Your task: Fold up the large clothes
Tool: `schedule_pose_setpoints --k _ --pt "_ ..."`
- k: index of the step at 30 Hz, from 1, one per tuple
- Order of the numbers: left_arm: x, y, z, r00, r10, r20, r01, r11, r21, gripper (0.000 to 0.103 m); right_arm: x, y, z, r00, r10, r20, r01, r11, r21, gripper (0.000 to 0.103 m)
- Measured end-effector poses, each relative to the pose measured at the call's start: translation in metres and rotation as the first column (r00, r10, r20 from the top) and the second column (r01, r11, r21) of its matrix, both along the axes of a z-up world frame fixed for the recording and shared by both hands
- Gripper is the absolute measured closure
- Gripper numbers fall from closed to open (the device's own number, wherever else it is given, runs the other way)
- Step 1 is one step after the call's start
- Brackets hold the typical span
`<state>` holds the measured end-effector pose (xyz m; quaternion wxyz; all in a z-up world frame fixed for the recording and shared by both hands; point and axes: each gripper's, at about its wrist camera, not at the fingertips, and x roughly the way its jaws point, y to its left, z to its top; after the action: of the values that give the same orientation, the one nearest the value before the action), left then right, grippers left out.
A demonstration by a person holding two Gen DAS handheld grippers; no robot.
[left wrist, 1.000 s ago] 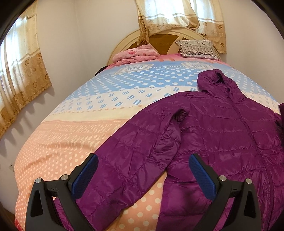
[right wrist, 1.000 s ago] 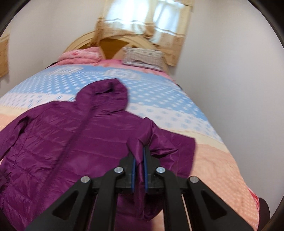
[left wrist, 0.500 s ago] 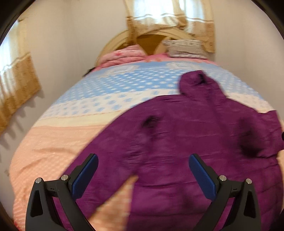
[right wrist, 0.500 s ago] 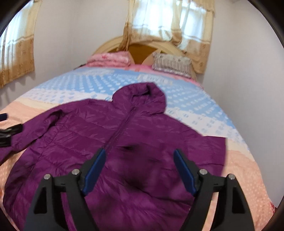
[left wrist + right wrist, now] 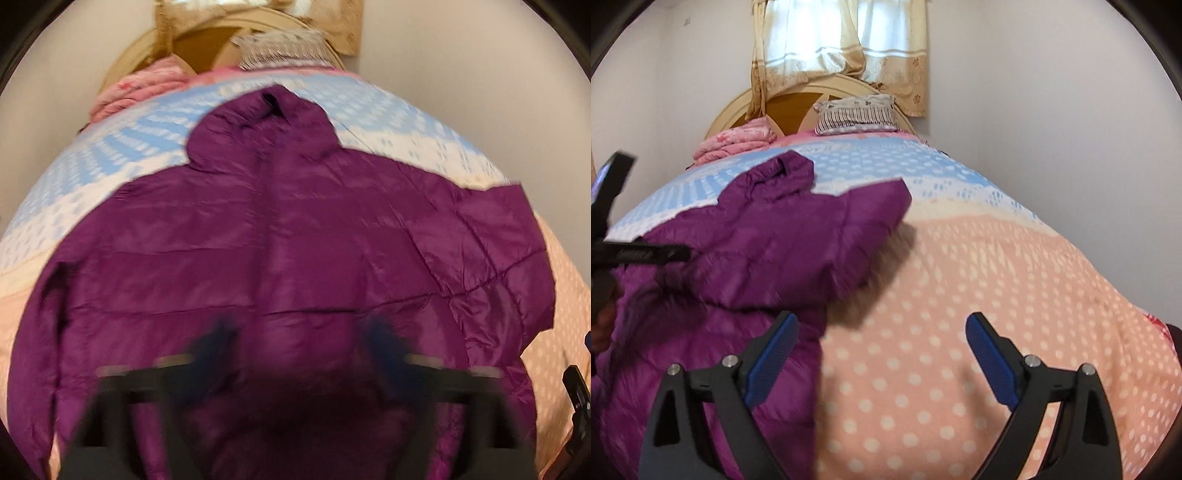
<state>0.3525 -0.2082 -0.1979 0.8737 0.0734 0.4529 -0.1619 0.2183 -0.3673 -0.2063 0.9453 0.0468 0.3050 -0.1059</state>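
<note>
A purple hooded puffer jacket (image 5: 295, 236) lies front up on the bed, hood toward the headboard. Its right sleeve (image 5: 498, 243) is folded in over the body. My left gripper (image 5: 301, 354) hovers over the jacket's lower middle, blurred by motion, with its jaws apart and nothing between them. My right gripper (image 5: 882, 350) is open and empty over the bed, at the jacket's right edge (image 5: 768, 251). The left gripper (image 5: 613, 240) shows at the left edge of the right wrist view.
The bed has a dotted pink, cream and blue cover (image 5: 979, 295). A folded pink blanket (image 5: 735, 142) and a striped pillow (image 5: 857, 114) lie by the wooden headboard (image 5: 790, 107). A curtained window (image 5: 846, 44) is behind. A wall runs along the bed's right side.
My right gripper let go of the right sleeve, which now lies folded over the body, and moved right. My left gripper swung right from the left sleeve to over the jacket's middle.
</note>
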Motion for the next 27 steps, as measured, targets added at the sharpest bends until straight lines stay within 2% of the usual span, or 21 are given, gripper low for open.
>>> schedule_pose_setpoints --k 1,3,6,10,14,17,19,20,21,23,25,27 --pt "0.001 -0.004 -0.003 0.999 -0.021 -0.024 0.021 1.000 -0.013 0.088 -0.002 -0.003 -0.003 1.000 -0.002 -0.003 0.002 1.000 0.010 0.009" --pt "-0.006 -0.007 0.005 1.000 -0.027 0.012 0.028 0.999 -0.016 0.092 -0.007 -0.009 -0.010 1.000 -0.005 -0.008 0.006 1.000 0.028 0.009" --pt "-0.021 0.003 0.034 0.990 -0.024 0.138 0.024 1.000 0.007 0.093 -0.012 -0.016 -0.015 1.000 -0.018 -0.017 0.018 1.000 0.022 0.009" --pt "-0.031 0.036 0.077 0.958 0.017 0.286 -0.028 0.999 0.036 0.094 -0.016 -0.019 -0.021 0.999 -0.028 -0.019 0.029 0.998 0.047 0.009" --pt "-0.030 0.073 0.096 0.937 0.059 0.345 -0.087 0.994 0.068 0.094 -0.015 -0.010 -0.025 1.000 -0.011 -0.029 0.012 0.999 0.033 0.009" --pt "-0.023 0.095 0.081 0.937 0.095 0.337 -0.142 0.983 0.117 0.094 -0.013 -0.008 -0.025 0.999 0.016 -0.041 -0.014 0.999 0.052 0.009" --pt "-0.016 0.105 0.058 0.948 0.112 0.299 -0.160 0.977 0.138 0.094 -0.009 -0.009 -0.026 0.996 0.038 -0.080 -0.031 0.996 0.085 0.017" --pt "-0.013 0.105 0.044 0.954 0.113 0.279 -0.159 0.976 0.151 0.094 -0.006 -0.011 -0.026 0.994 0.052 -0.100 -0.041 0.993 0.109 0.042" --pt "-0.010 0.105 0.031 0.958 0.117 0.262 -0.165 0.972 0.170 0.093 -0.004 -0.014 -0.025 0.991 0.066 -0.113 -0.051 0.990 0.134 0.061" --pt "-0.004 0.107 0.008 0.960 0.137 0.245 -0.191 0.959 0.208 0.092 0.002 -0.018 -0.018 0.989 0.086 -0.116 -0.066 0.984 0.168 0.065" --pt "0.005 0.112 -0.005 0.961 0.171 0.218 -0.217 0.953 0.211 0.090 0.010 -0.020 -0.001 0.991 0.092 -0.098 -0.076 0.985 0.153 0.065" --pt "0.012 0.113 -0.009 0.960 0.203 0.195 -0.241 0.950 0.199 0.082 0.021 -0.023 0.015 0.992 0.099 -0.075 -0.086 0.983 0.160 0.065"
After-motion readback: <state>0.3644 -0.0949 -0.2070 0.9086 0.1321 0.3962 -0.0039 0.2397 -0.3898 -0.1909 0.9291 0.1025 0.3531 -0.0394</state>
